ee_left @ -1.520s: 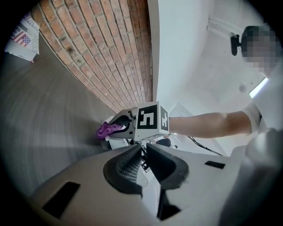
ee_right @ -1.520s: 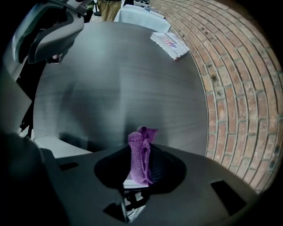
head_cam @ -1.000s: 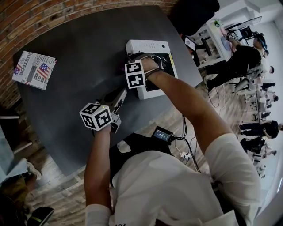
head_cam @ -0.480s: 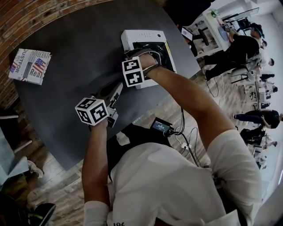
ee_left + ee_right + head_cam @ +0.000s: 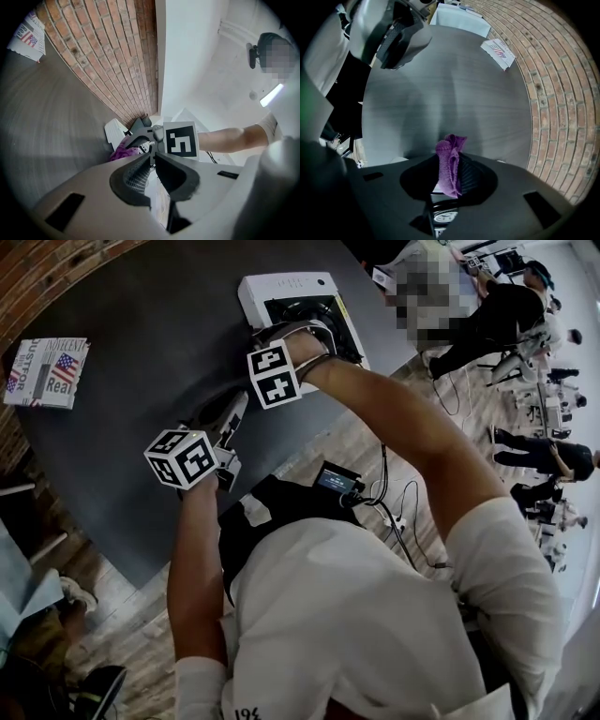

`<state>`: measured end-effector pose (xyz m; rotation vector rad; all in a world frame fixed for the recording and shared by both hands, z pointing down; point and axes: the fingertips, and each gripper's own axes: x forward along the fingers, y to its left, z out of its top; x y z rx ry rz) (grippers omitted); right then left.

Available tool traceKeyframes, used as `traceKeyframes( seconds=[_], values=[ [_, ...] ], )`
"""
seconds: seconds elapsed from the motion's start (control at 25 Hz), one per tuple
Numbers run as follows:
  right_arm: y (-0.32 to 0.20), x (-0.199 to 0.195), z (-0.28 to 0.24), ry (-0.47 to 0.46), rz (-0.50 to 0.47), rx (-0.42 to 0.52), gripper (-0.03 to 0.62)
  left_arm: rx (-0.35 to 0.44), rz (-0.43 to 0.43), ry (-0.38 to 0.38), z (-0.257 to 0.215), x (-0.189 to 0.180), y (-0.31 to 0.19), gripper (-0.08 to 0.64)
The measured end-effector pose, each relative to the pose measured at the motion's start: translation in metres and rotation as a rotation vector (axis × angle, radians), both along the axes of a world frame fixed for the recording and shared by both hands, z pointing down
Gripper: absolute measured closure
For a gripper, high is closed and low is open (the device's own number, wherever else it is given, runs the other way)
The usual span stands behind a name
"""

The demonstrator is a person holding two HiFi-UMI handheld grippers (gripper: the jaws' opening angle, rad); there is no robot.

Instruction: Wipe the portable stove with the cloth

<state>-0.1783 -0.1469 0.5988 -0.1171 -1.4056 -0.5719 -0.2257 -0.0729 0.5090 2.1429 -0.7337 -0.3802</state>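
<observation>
Purple cloth point(image 5: 449, 169) is clamped between the right gripper's point(image 5: 450, 158) jaws at the portable stove point(image 5: 286, 285).
The stove is seen upper centre in the head view, on the dark table point(image 5: 141, 343); the left gripper's point(image 5: 151, 163) jaws are held together, empty.

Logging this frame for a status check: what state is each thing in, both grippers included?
left gripper: jaws together, nothing between them, held away from the stove.
right gripper: jaws shut on the purple cloth, over the stove.
purple cloth: bunched, pinched between the right jaws.
portable stove: sitting flat on the table, near its edge.
printed box: lying flat on the table, nothing touching it.
</observation>
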Motion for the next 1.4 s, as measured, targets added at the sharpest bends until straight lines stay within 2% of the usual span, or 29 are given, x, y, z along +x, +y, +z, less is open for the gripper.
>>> traceKeyframes(
  seconds=[0.68,1.08,1.4],
  values=[
    [0.047,0.019,0.002,0.011,0.011,-0.068,0.494,-0.005,0.033,-0.007,0.005,0.012,0.009,0.518],
    [0.088,0.029,0.001,0.024,0.034,-0.200,0.494,-0.003,0.043,-0.015,0.006,0.014,0.003,0.518],
    [0.125,0.034,-0.007,0.019,0.075,-0.350,0.495,-0.002,0.053,-0.022,0.007,0.016,0.000,0.518]
  ],
)
